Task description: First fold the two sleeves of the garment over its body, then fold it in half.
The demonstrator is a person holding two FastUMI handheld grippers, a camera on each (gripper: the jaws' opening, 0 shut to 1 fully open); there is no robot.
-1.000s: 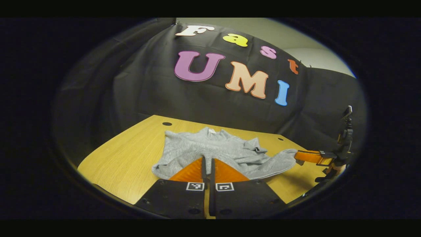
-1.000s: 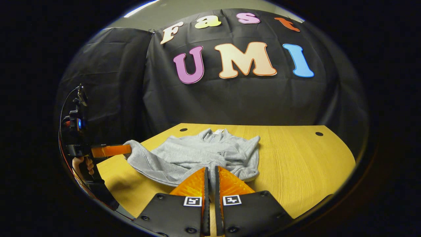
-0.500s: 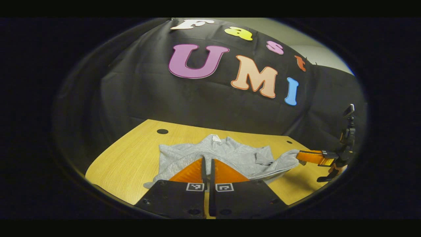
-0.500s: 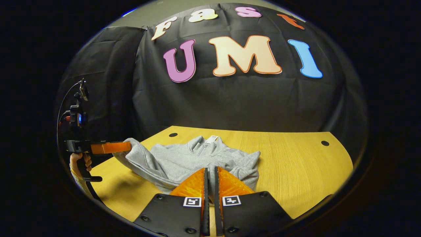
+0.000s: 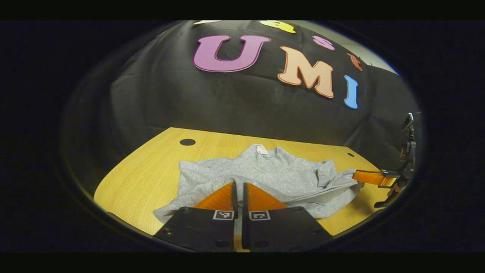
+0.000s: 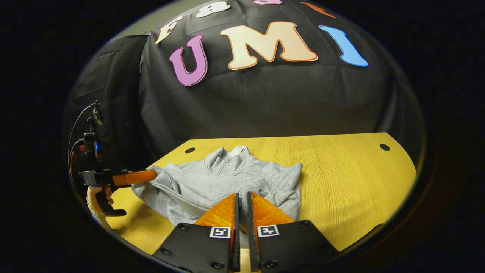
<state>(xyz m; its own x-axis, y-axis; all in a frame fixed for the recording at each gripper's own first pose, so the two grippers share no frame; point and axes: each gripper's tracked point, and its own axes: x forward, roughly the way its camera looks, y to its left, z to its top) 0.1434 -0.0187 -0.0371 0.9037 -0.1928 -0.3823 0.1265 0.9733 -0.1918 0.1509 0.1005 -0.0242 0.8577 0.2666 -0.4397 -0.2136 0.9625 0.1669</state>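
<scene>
the grey garment (image 5: pixel 265 178) lies on the wooden table (image 5: pixel 151 170), collar and white neck tag toward the black cloth wall (image 5: pixel 227 102).

in the left gripper view, the left gripper (image 5: pixel 238 185) has its two fingers drawn narrow, with a strip of grey cloth pinched between them at the garment's near edge. far to the right, the right gripper (image 5: pixel 358 176) holds the garment's other corner, the cloth lifted slightly off the table there, with a shadow beneath. this view shows a round hole (image 5: pixel 187 142) in the tabletop at the left.

in the right gripper view, the right gripper (image 6: pixel 242 197) is likewise nearly closed on grey fabric at the hem. the left gripper (image 6: pixel 151 175) appears at the left edge, gripping the garment's edge, and a hand (image 6: pixel 96 193) on its handle is visible here. this view also shows the zipper (image 6: pixel 223 165) below the collar and the broad bare table to the right of the garment.
</scene>
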